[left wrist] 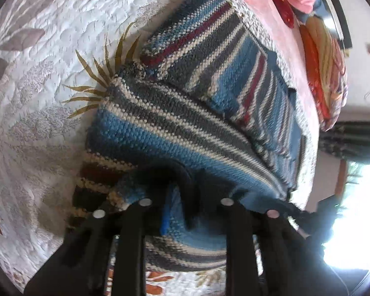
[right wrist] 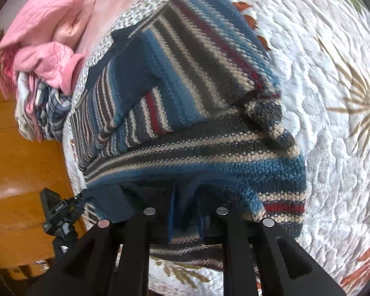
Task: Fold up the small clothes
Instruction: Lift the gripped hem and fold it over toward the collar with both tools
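- A white quilted bedspread (left wrist: 37, 79) printed with leaves covers the bed.
- A striped knit sweater (left wrist: 190, 103) in blue, grey, cream and maroon lies on it, sleeves folded across the body.
- Pink clothes (right wrist: 44, 42) are heaped at the far edge, beyond the sweater.
- The left claw (left wrist: 185, 197) pinches the sweater's near hem.
- The right claw (right wrist: 186, 204) is clamped on that hem too.
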Tool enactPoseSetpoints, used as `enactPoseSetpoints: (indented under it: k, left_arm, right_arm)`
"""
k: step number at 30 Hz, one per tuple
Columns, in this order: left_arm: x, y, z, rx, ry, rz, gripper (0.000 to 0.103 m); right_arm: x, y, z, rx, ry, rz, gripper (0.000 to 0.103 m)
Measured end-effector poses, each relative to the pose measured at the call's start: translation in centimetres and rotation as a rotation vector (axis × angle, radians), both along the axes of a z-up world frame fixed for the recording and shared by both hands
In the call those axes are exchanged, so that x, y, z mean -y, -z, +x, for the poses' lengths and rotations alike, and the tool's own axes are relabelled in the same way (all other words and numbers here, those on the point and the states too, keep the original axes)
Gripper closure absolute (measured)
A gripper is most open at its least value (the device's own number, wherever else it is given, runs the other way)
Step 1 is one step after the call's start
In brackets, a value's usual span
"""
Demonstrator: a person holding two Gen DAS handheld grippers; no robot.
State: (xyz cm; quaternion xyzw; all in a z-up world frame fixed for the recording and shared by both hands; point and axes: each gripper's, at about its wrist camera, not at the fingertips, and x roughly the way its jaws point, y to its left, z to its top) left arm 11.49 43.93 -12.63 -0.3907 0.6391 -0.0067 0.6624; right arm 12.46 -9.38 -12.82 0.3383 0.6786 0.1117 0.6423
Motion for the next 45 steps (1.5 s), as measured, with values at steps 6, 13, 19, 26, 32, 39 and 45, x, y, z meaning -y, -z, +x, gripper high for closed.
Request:
enactPoseSetpoints:
  k: [6,13,19,26,32,39,45]
  left_arm:
    - [-2.8,-1.2,-0.7,-0.001,-0.130,-0.121,0.064]
    - [-3.7,-3.2,-0.2,0.060,-0.107,-0.031,0.059]
    - [2.0,-5.8,1.5,0.182,0.285,0.319,0.049]
    - [5.9,-5.1,1.0,0.246,0.565,0.494,0.042]
    - [7.1,-1.5,1.1,0.187,0.670,0.545,0.042]
    - [7.8,-0.3,0.9,0.189,0.706,0.530,0.062]
    - [8.7,-1.7,0.4,0.218,0.703,0.524,0.092]
  right_arm:
    - [1.6,-0.4,-0.1,-0.029,0.040,0.056,0.073]
    - [2.5,-3.3,0.7,0.087,0.012,-0.037,0.049]
    - [-1.7,-4.1,1.2,0.186,-0.217,-0.192,0.036]
    - [-4.4,-2.2,1.5,0.211,-0.394,-0.305,0.034]
    - [-5.1,0.2,1.8,0.178,-0.468,-0.342,0.034]
    - [-5.8,0.9,1.4,0.185,-0.528,-0.348,0.071]
    - [-5.5,-1.6,0.9,0.236,-0.544,-0.299,0.093]
